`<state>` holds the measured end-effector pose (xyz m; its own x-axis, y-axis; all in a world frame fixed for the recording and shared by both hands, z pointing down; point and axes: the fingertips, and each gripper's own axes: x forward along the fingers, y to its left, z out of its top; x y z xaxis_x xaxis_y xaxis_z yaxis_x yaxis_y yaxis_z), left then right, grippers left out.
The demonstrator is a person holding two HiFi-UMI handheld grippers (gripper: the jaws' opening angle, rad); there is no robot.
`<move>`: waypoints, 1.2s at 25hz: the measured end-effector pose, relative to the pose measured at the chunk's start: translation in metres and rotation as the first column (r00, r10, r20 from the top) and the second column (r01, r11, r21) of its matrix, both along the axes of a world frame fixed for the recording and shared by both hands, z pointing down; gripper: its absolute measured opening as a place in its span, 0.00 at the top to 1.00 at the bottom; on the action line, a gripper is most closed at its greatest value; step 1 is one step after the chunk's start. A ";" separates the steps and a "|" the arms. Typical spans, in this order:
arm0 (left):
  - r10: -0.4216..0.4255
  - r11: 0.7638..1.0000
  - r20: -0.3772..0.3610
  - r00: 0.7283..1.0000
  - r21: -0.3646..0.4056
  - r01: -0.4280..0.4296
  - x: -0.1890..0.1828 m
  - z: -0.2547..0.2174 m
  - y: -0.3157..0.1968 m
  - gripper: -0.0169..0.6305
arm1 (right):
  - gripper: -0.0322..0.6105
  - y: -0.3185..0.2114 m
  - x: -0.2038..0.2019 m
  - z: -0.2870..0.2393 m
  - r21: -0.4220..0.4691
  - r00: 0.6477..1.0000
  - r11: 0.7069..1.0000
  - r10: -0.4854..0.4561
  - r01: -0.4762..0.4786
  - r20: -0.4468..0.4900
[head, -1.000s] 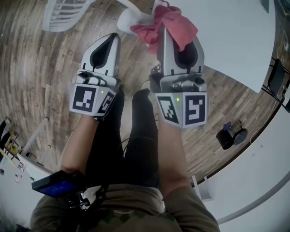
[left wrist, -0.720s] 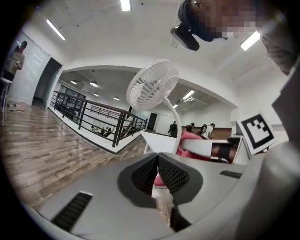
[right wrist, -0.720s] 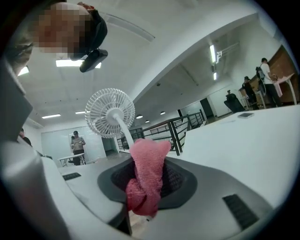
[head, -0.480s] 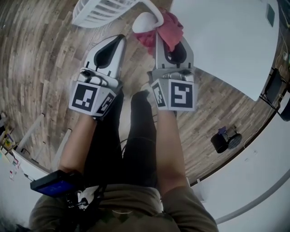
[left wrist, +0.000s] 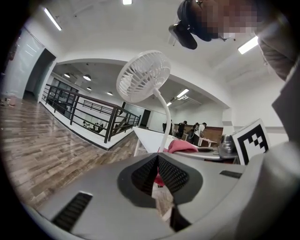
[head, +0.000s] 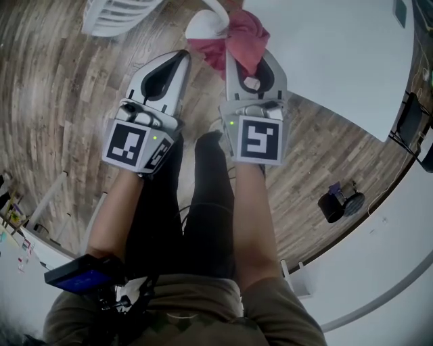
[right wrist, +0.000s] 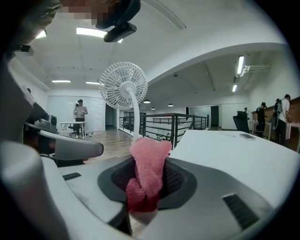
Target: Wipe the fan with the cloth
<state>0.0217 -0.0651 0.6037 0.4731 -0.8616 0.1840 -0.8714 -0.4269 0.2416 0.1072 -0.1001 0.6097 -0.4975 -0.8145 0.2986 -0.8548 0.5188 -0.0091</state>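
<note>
A white fan stands at the table's edge, with its grille [head: 116, 13] at the top left and its base [head: 205, 26] beside the pink cloth [head: 238, 39]. My right gripper [head: 247, 59] is shut on that cloth, which bunches out past its tips just short of the fan's base. In the right gripper view the cloth [right wrist: 150, 149] stands up between the jaws, with the fan head [right wrist: 123, 86] beyond on its curved neck. My left gripper [head: 180, 59] is shut and empty, level with the right one. The left gripper view shows the fan head [left wrist: 143, 77] above and the cloth [left wrist: 181, 146] to the right.
A white table [head: 338, 61] fills the upper right, over a wood-plank floor [head: 61, 115]. A small black stool-like thing [head: 342, 201] stands at the right. The person's legs [head: 203, 203] lie below the grippers. A black railing [left wrist: 79, 110] and distant people [left wrist: 192, 129] are far behind.
My right gripper has sunk and rolled, so its marker cube now faces the head camera squarely. The cloth stays in its jaws. The left gripper has hardly moved.
</note>
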 end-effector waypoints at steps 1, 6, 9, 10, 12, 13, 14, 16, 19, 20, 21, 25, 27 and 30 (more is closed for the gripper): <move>0.010 1.000 -0.002 1.000 0.002 -0.010 0.002 0.000 0.001 0.94 | 0.76 0.000 0.004 0.001 0.005 1.000 1.000 0.009 -0.009 -0.003; 0.025 1.000 -0.012 1.000 -0.001 -0.025 0.005 0.000 0.003 0.94 | 0.76 -0.003 0.014 0.002 0.042 0.999 0.998 0.044 -0.043 -0.011; 0.031 1.000 -0.017 0.999 -0.002 -0.031 0.010 0.000 0.002 0.94 | 0.76 -0.005 0.021 0.003 0.042 0.998 0.997 0.059 -0.058 -0.025; 0.038 0.999 -0.015 0.999 0.000 -0.038 0.012 0.000 0.003 0.94 | 0.76 -0.006 0.026 0.005 0.045 0.997 0.997 0.068 -0.067 -0.037; 0.051 0.999 -0.007 0.999 0.004 -0.051 0.015 -0.001 0.004 0.94 | 0.76 -0.004 0.038 0.010 0.031 0.993 0.996 0.089 -0.086 -0.082; 0.055 0.998 -0.004 0.998 0.006 -0.055 0.015 -0.001 0.004 0.94 | 0.76 -0.003 0.043 0.014 0.011 0.989 0.995 0.099 -0.099 -0.110; 0.056 0.998 -0.003 0.998 0.009 -0.056 0.016 -0.002 0.003 0.94 | 0.76 -0.001 0.048 0.018 -0.012 0.985 0.994 0.111 -0.113 -0.131; 0.053 0.999 -0.006 0.999 0.012 -0.053 0.015 -0.004 0.001 0.94 | 0.76 -0.001 0.058 0.020 -0.007 0.981 0.990 0.137 -0.139 -0.135; 0.059 0.998 -0.004 0.998 0.018 -0.059 0.018 -0.006 0.000 0.94 | 0.77 -0.001 0.074 0.005 0.066 0.976 0.982 0.186 -0.180 -0.115; 0.063 0.998 -0.001 0.998 0.019 -0.063 0.018 -0.006 0.001 0.94 | 0.77 -0.001 0.079 -0.006 0.097 0.974 0.977 0.201 -0.192 -0.100; 0.064 0.998 -0.001 0.998 0.019 -0.064 0.018 -0.006 0.001 0.94 | 0.77 -0.001 0.082 -0.019 0.127 0.974 0.971 0.213 -0.203 -0.076; 0.055 0.998 -0.013 0.998 0.002 -0.055 0.014 0.000 0.003 0.94 | 0.77 -0.007 0.080 -0.061 0.189 0.973 0.955 0.223 -0.229 0.054; 0.055 0.998 -0.015 0.998 0.001 -0.055 0.014 0.000 0.004 0.94 | 0.77 -0.011 0.070 -0.075 0.212 0.972 0.952 0.200 -0.222 0.123; 0.059 0.998 -0.016 0.998 0.008 -0.059 0.015 -0.004 0.005 0.94 | 0.77 -0.014 0.046 -0.084 0.234 0.964 0.952 0.146 -0.198 0.223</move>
<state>0.0363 -0.0599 0.5996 0.5261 -0.8333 0.1698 -0.8406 -0.4793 0.2525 0.1528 -0.1143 0.5257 -0.3715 -0.9282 -0.0189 -0.9250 0.3718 -0.0780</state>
